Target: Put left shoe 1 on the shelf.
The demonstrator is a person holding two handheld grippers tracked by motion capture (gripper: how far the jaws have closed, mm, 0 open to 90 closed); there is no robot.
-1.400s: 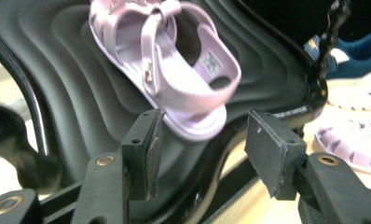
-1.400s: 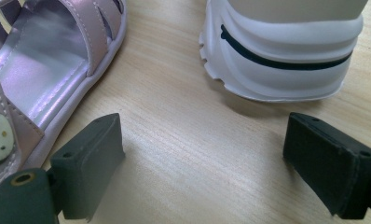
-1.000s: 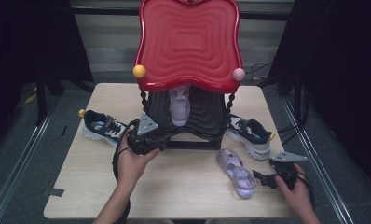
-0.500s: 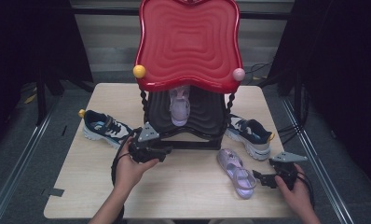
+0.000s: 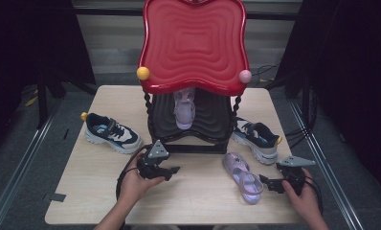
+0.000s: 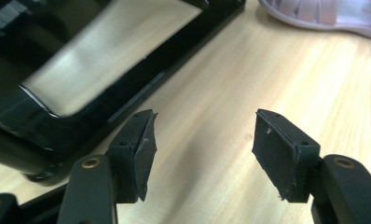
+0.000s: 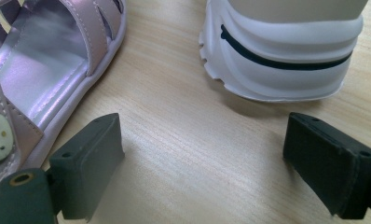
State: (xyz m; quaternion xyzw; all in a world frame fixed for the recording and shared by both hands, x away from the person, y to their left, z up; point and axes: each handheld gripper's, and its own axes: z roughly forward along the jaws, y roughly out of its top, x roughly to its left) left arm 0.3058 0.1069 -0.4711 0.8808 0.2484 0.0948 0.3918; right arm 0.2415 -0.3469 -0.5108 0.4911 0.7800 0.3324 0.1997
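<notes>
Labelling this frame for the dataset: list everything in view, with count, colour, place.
shoe rack: 1, red wavy top, black lower shelf, back centre of table
sandal on rack: 1, lilac, lower shelf
loose sandal: 1, lilac, table, front right
left sneaker: 1, navy and white, left of rack
right sneaker: 1, navy and white, right of rack
balls: 2, yellow and pink, rack's front corners
table: 1, light wood
left gripper: 1, black, open, in front of rack
right gripper: 1, black, open, beside loose sandal
</notes>
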